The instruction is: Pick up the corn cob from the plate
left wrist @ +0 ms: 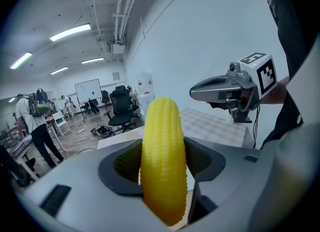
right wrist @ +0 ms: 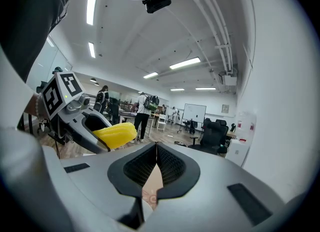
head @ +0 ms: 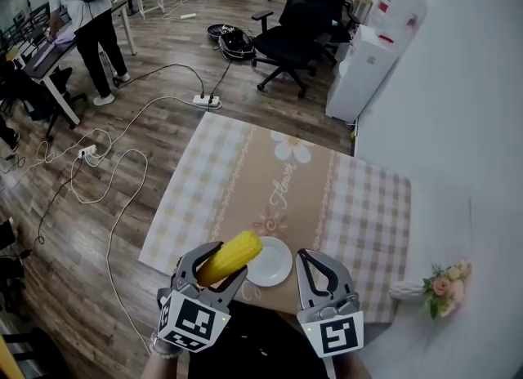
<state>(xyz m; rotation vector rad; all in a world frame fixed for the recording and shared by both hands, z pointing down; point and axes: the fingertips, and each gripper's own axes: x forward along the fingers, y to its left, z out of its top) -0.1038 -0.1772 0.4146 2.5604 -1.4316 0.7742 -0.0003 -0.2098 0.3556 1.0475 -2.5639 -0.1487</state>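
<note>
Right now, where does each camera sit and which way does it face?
Head view: on the person's head, facing steeply down at the table; both grippers show, left gripper shut on the corn cob, right gripper shut, empty.
Left gripper view: on the left gripper, facing across the table; own jaws, person's torso.
Right gripper view: on the right gripper, tilted toward the ceiling; own jaws, person's arm.
Shared: all show the corn cob.

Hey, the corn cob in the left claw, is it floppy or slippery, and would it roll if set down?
The corn cob looks stiff: it juts from the left claw without sagging. Its bumpy kernel rows probably give grip, so slipping seems unlikely. Round and tapered, it would likely roll if laid on the plate.
</note>
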